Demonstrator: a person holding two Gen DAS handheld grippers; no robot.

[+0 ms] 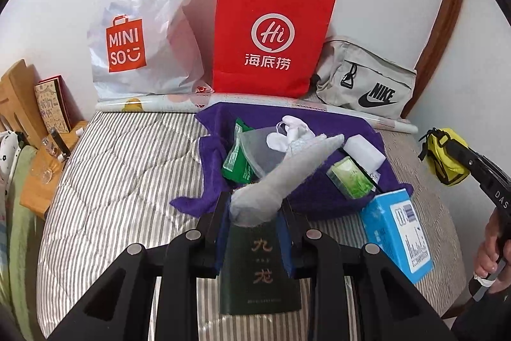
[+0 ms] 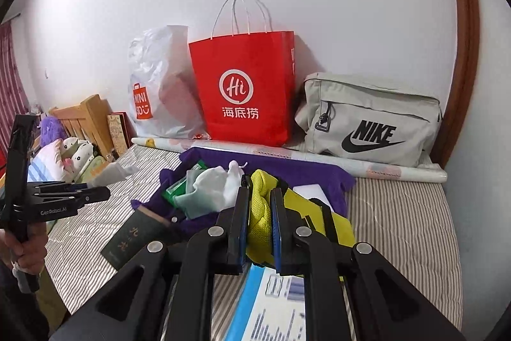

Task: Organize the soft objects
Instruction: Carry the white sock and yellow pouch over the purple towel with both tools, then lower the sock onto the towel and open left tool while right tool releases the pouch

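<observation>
At the far left, a wooden headboard and a patterned book leaning on it are partly cut off by the lens edge. A bed with a grey-and-white striped quilt carries all items. Against the white wall stand a crumpled white plastic MINISO bag, a red paper bag with white cord handles and a light grey fabric NIKE pouch; a printed paper roll lies along their bases.

The left gripper has its jaws closed on the toe end of a grey knitted sock, which extends away over a purple towel. The sock hides part of the pile on the towel: a green packet, a translucent mesh pouch, white fabric pieces, a white block and a green tissue pack. A dark green booklet with gold characters lies under the jaws, its upper edge covered by the sock. A blue-and-white carton sits at the towel's right corner.

The right gripper has its jaws closed on the woven strap of a yellow fabric pouch with black trim; the pouch body is largely hidden behind the right finger. In the right wrist view the carton is blurred and its print is unreadable.
</observation>
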